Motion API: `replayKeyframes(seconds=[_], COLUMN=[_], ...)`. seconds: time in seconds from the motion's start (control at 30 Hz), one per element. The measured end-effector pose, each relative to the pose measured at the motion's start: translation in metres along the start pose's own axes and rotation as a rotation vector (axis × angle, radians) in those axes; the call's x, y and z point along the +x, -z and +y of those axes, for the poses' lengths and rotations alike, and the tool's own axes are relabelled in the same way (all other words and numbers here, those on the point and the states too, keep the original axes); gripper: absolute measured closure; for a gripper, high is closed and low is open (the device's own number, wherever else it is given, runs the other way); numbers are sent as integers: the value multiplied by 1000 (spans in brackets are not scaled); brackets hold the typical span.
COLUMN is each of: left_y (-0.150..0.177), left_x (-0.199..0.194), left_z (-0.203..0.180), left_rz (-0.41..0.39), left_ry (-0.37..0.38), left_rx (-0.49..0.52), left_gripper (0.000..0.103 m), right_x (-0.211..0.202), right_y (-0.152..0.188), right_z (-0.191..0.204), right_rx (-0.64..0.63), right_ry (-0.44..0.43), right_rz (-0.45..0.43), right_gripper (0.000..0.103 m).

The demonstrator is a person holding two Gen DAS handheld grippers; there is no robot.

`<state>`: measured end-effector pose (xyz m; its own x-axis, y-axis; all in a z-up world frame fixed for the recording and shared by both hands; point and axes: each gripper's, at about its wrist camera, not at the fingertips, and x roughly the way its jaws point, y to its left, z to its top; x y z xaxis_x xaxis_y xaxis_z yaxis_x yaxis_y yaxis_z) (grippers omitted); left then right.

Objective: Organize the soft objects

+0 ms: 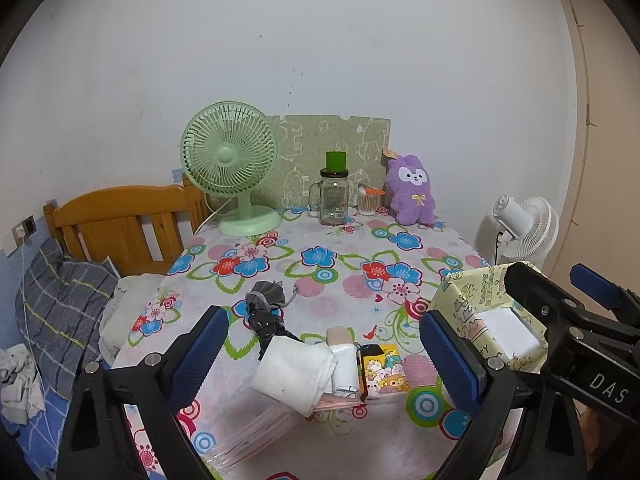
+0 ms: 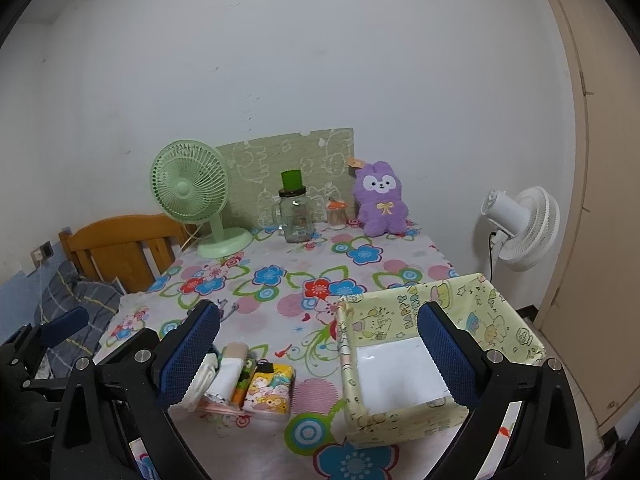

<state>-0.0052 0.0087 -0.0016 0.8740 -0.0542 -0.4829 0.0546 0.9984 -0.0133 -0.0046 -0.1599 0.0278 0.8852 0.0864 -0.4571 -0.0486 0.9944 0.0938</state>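
A folded white cloth (image 1: 294, 372) lies at the table's near edge, beside a smaller white bundle (image 1: 343, 368) and a cartoon-print tissue pack (image 1: 384, 368). A dark grey garment (image 1: 266, 312) lies just behind them. A purple plush rabbit (image 1: 412, 188) leans at the back. A pale yellow cartoon-print box (image 2: 436, 356) stands open at the right with nothing in it. My left gripper (image 1: 326, 354) is open above the white cloth. My right gripper (image 2: 318, 354) is open, between the tissue pack (image 2: 270, 390) and the box.
A green desk fan (image 1: 230, 168), a glass jar with a green lid (image 1: 334, 196) and a cotton-swab jar (image 1: 368, 200) stand at the back of the floral tablecloth (image 1: 320, 264). A bed with a wooden headboard (image 1: 116, 224) is left; a white floor fan (image 2: 520, 224) right.
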Motion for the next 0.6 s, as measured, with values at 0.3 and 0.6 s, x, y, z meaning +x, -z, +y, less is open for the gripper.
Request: replayKeyframes(seconds=[0.3, 0.6], left_y=[14, 34], left_x=[6, 19], left_z=[9, 24], left_rz=[19, 75], left_ry=[-17, -8], left_rx=[1, -2], left_gripper=[6, 8], right_x=[8, 20], right_y=[14, 35], right_z=[15, 29], right_rx=[-5, 4], right_ry=[-27, -57], right_rz=[20, 65], right_gripper=[3, 3])
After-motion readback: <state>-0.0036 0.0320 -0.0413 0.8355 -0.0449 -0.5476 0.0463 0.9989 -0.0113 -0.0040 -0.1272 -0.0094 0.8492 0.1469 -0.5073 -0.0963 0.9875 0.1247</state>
